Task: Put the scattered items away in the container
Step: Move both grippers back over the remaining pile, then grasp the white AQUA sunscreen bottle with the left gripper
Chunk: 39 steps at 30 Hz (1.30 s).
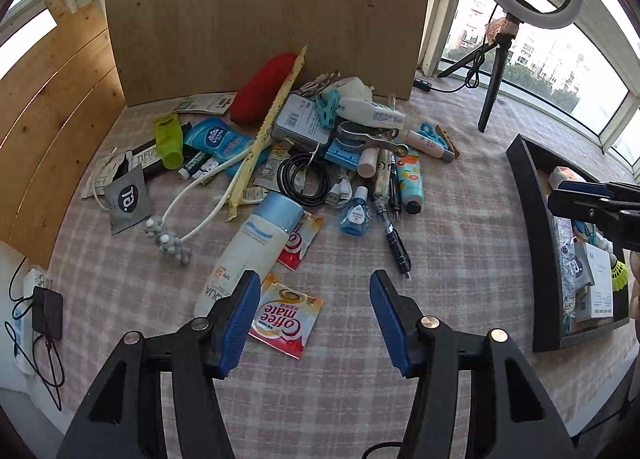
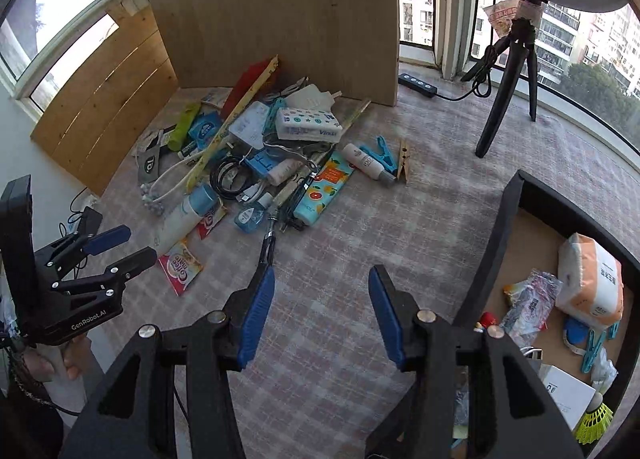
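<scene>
A heap of small items lies on the checked cloth by the wooden board: a white sunscreen bottle (image 1: pixel 248 247), a Coffee mate sachet (image 1: pixel 286 317), a black pen (image 1: pixel 394 237), a coiled black cable (image 1: pixel 302 179) and a red pouch (image 1: pixel 262 89). My left gripper (image 1: pixel 314 317) is open and empty, low over the cloth, with the sachet and bottle by its left finger. My right gripper (image 2: pixel 320 313) is open and empty, left of the black container (image 2: pixel 494 255). The pen tip (image 2: pixel 266 249) lies just beyond its left finger. The container holds several items.
A ring light on a black tripod (image 1: pixel 494 71) stands at the back right. A black power strip (image 2: pixel 418 85) lies by the window. A charger and cables (image 1: pixel 46 311) hang off the left edge. Wooden boards (image 1: pixel 264 11) wall the back and left.
</scene>
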{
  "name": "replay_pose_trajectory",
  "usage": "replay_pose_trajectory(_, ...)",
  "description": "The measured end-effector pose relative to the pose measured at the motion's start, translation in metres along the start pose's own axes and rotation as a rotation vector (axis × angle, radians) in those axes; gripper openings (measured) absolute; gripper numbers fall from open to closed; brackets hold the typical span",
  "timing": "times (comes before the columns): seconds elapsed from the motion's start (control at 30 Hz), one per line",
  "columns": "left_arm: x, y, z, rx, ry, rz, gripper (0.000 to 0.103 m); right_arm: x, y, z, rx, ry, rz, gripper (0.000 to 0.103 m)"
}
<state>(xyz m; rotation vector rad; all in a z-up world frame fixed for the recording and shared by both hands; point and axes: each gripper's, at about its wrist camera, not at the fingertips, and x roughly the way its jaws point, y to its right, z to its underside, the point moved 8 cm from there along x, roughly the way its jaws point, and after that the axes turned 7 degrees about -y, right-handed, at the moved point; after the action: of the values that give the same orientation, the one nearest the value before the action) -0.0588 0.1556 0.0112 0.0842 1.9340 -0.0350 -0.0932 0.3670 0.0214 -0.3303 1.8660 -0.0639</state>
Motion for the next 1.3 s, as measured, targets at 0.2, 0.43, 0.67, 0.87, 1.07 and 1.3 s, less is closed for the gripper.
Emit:
replay_pose_trajectory(0.2, 0.024, -0.037, 0.004, 0.015, -0.028, 0.011, 0.055, 0.046, -0.068, -0.027, -0.049, -0.087, -0.108, 0.048)
replay_pose_trajectory(0.43, 0.054, -0.048, 0.002, 0.049, -0.074, 0.063, 0.055, 0.101, -0.112, -0.048, 0.015, -0.188, -0.190, 0.048)
replay_pose_trajectory(0.67, 0.071, -0.048, -0.005, 0.096, -0.099, 0.109, 0.055, 0.144, -0.131, -0.046, 0.082, -0.283, -0.231, 0.048)
replay_pose_trajectory(0.87, 0.084, -0.047, -0.009, 0.097, -0.123, 0.163, 0.055, 0.160, -0.138, -0.049, 0.127, -0.308, -0.270, 0.048)
replay_pose_trajectory(1.07, 0.094, -0.048, -0.004, 0.053, -0.140, 0.228, 0.050, 0.172, -0.147, -0.051, 0.127, -0.320, -0.270, 0.044)
replay_pose_trajectory(1.3, 0.094, -0.044, -0.003, 0.027, -0.134, 0.238, 0.044, 0.183, -0.153, -0.047, 0.157, -0.318, -0.292, 0.035)
